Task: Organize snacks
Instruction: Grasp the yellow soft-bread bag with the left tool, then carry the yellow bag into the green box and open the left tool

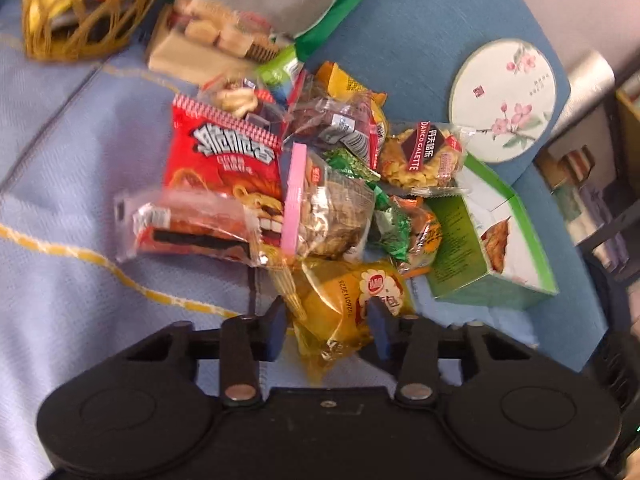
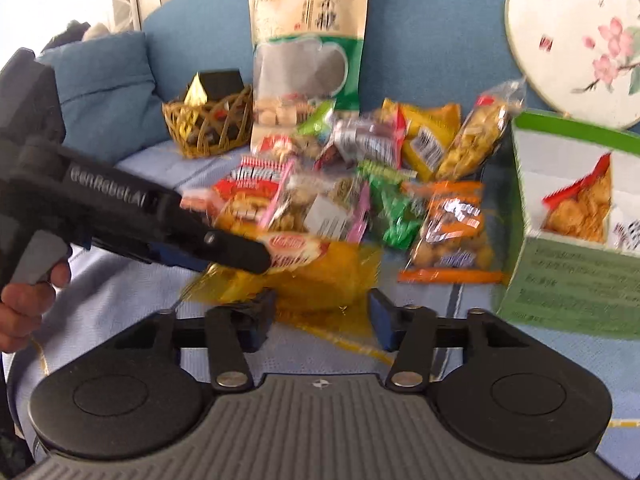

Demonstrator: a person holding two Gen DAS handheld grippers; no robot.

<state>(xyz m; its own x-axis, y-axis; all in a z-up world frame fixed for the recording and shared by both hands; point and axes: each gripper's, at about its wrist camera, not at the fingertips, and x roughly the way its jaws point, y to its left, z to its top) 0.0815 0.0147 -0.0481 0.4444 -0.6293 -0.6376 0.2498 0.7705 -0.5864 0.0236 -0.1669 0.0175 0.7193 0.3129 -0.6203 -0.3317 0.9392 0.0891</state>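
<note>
A pile of snack packets lies on a light blue cloth [image 1: 72, 200]. A yellow packet [image 1: 344, 312] sits between the fingers of my left gripper [image 1: 330, 328], which looks shut on it. The same yellow packet [image 2: 320, 272] shows in the right wrist view with the left gripper [image 2: 240, 252] reaching onto it from the left. My right gripper [image 2: 322, 316] is open just in front of that packet, apart from it. A red packet [image 1: 224, 160], a pink-edged clear packet [image 1: 328, 208] and a galette packet [image 1: 424, 156] lie behind.
A woven gold basket [image 1: 80, 12] with wrapped sweets stands at the far left. A tall green-and-white bag [image 2: 308, 40] leans on the blue sofa back [image 2: 432, 40]. A green open box [image 2: 576, 216] stands at the right. A round floral fan [image 2: 572, 40] leans behind it.
</note>
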